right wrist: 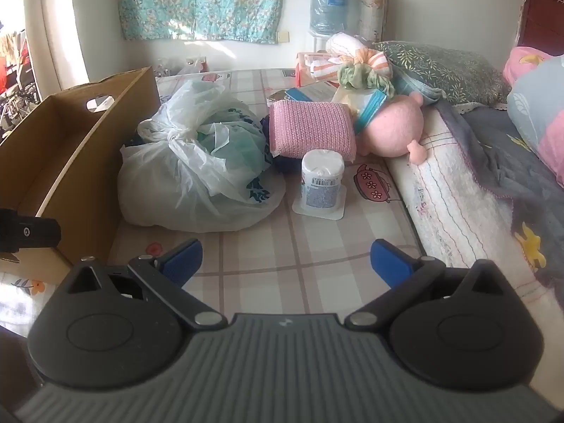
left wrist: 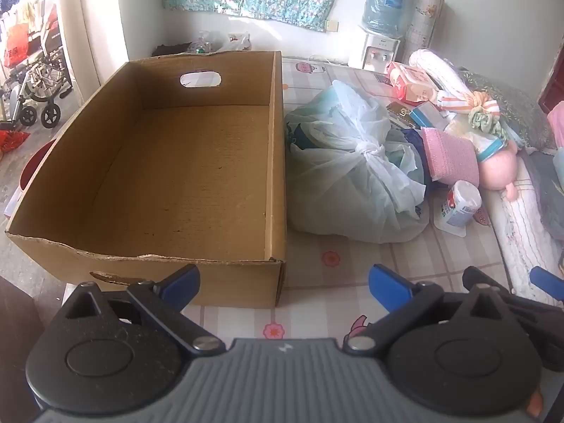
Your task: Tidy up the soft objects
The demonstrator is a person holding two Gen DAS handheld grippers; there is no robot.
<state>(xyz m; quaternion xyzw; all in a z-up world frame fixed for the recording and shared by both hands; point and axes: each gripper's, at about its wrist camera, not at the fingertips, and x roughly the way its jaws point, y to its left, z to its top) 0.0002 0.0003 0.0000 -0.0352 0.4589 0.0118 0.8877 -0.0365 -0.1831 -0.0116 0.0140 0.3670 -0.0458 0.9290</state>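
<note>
**Cataloguing bed surface and room**

Bed (right wrist: 282, 264): checked floral sheet. Cardboard box (left wrist: 176, 176): open-topped, at the sheet's left. Tied plastic bag (right wrist: 197, 162): just beside the box. Pink plush toy (right wrist: 391, 130): against folded bedding, right. Pink knit cloth (right wrist: 310, 130): behind white tub (right wrist: 322, 179). Left tool (left wrist: 283, 282), right tool (right wrist: 285, 261): both spread wide, holding nothing.
</note>
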